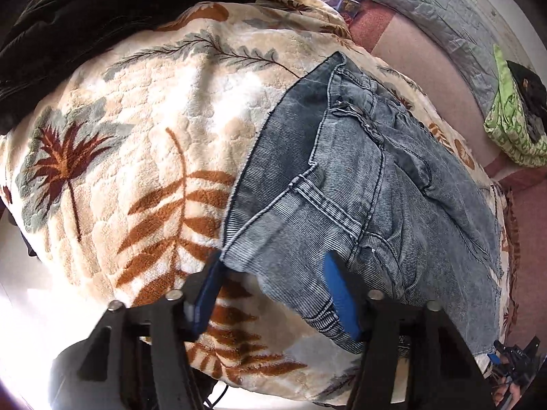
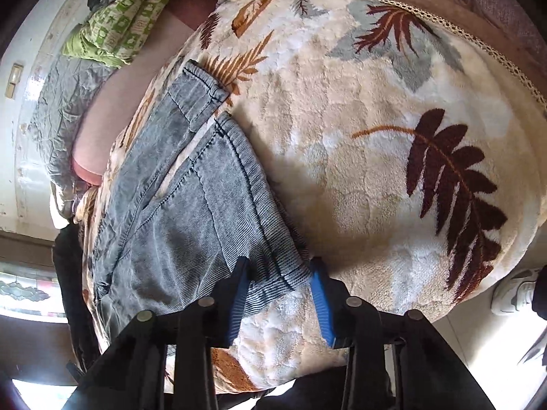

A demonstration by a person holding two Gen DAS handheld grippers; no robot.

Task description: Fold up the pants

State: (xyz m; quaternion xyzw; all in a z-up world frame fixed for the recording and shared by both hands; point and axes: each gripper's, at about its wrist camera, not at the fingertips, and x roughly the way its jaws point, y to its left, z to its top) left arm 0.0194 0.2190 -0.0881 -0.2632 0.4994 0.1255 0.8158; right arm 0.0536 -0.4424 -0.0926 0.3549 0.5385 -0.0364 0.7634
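Grey-blue washed jeans [image 1: 359, 171] lie flat on a cream fleece blanket with leaf prints [image 1: 154, 119]. In the left wrist view my left gripper [image 1: 273, 273] points down over the near waistband corner. Its blue pads straddle that corner with a wide gap, and the cloth lies unpinched between them. In the right wrist view the jeans [image 2: 177, 205] run up and left across the blanket [image 2: 376, 136]. My right gripper [image 2: 278, 283] stands over a leg hem corner, which lies loose between its pads. The second leg hem [image 2: 201, 85] lies further off.
A dark garment [image 1: 85, 17] is heaped at the blanket's far left. A grey quilted pillow [image 1: 427, 10] and a green patterned cloth [image 1: 509, 126] lie on the pink sheet [image 1: 427, 68] beyond the jeans. A white shoe [image 2: 516, 294] stands on the floor beside the bed.
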